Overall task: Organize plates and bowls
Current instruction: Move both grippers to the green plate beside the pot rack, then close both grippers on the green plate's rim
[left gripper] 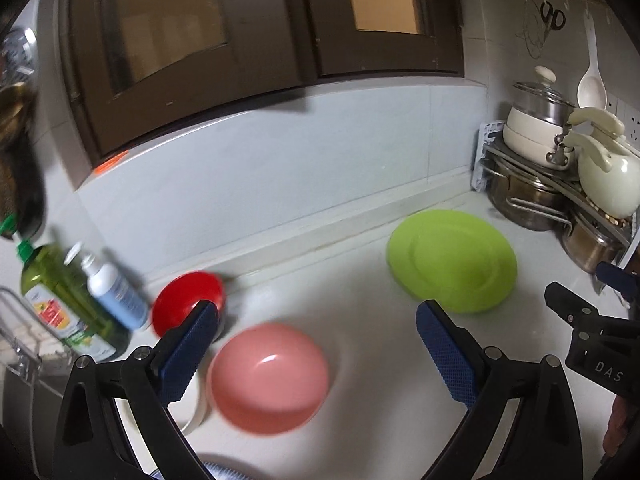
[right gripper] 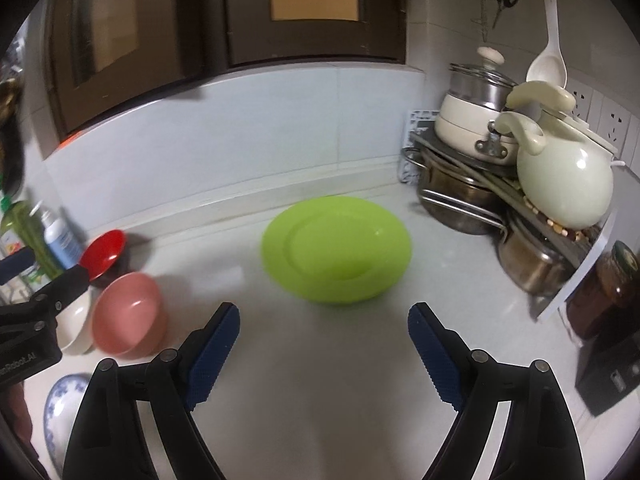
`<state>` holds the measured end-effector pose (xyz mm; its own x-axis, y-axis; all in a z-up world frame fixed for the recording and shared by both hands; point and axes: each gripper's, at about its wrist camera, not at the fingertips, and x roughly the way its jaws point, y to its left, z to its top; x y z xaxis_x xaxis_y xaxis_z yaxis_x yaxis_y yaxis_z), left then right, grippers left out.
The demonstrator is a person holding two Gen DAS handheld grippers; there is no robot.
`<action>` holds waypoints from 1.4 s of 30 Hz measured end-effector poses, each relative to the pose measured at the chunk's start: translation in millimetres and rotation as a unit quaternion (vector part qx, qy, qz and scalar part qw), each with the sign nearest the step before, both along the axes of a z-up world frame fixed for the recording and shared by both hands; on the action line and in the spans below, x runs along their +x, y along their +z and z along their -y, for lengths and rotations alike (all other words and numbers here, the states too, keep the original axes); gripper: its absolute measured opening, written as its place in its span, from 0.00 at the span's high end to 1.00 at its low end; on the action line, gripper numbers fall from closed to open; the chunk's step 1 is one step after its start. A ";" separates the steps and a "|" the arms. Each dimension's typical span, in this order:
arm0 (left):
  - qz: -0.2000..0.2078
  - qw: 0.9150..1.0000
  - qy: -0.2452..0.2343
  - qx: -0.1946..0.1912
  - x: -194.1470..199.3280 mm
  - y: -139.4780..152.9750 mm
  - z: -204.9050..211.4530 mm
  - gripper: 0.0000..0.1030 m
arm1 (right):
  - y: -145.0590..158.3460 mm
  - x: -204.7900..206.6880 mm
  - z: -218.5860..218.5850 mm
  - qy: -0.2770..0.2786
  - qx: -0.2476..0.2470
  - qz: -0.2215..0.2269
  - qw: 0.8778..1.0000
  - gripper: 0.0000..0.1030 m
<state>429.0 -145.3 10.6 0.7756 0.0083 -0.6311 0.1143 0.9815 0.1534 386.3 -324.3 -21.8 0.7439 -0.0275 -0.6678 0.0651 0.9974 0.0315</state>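
Observation:
A lime green plate [left gripper: 452,260] [right gripper: 336,248] lies flat on the white counter [right gripper: 320,380], just beyond my right gripper [right gripper: 323,308], which is open and holds nothing. To the left, a pink bowl [left gripper: 268,376] [right gripper: 128,312] stands between and below the fingers of my left gripper [left gripper: 317,306], also wide open and holding nothing. A red bowl [left gripper: 184,300] [right gripper: 104,254] sits behind it by the wall. A white bowl [left gripper: 196,412] [right gripper: 76,328] touches the pink one on its left. A blue-patterned plate [right gripper: 60,412] lies nearest me.
A green bottle [left gripper: 60,300] and a white spray bottle [left gripper: 116,292] stand at the left beside a wire rack [left gripper: 16,344]. Stacked steel pots [right gripper: 460,200], a cream kettle [right gripper: 564,184] and a dark jar [right gripper: 604,292] crowd the right corner. A tiled wall backs the counter.

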 end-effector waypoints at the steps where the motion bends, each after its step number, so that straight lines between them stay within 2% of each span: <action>1: -0.001 1.000 -0.002 0.002 6.7 -0.8 5.7 0.02 | 0.0 6.4 6.3 -0.001 -0.002 0.003 1.000 0.16; 9: -0.024 1.000 -0.013 -0.007 59.5 -20.2 40.8 0.03 | -12.5 49.2 50.4 -0.032 0.004 0.005 0.999 0.16; 16: -0.052 0.998 -0.017 -0.017 105.3 -53.1 65.2 0.06 | -34.5 87.4 76.4 -0.051 0.014 0.002 0.999 0.16; 24: -0.102 0.995 -0.009 -0.018 148.9 -96.6 82.1 0.09 | -70.4 132.6 95.4 -0.059 0.014 -0.025 0.998 0.16; 31: -0.133 0.991 0.001 -0.029 174.6 -124.0 92.7 0.16 | -103.3 166.1 108.1 -0.058 0.026 -0.057 0.996 0.16; 38: -0.170 0.984 -0.004 -0.048 195.0 -142.7 99.2 0.24 | -123.8 182.7 116.2 -0.062 0.039 -0.076 0.994 0.17; 42: -0.183 0.982 -0.005 -0.051 200.4 -150.0 99.0 0.33 | -128.9 186.5 116.0 -0.057 0.042 -0.081 0.994 0.21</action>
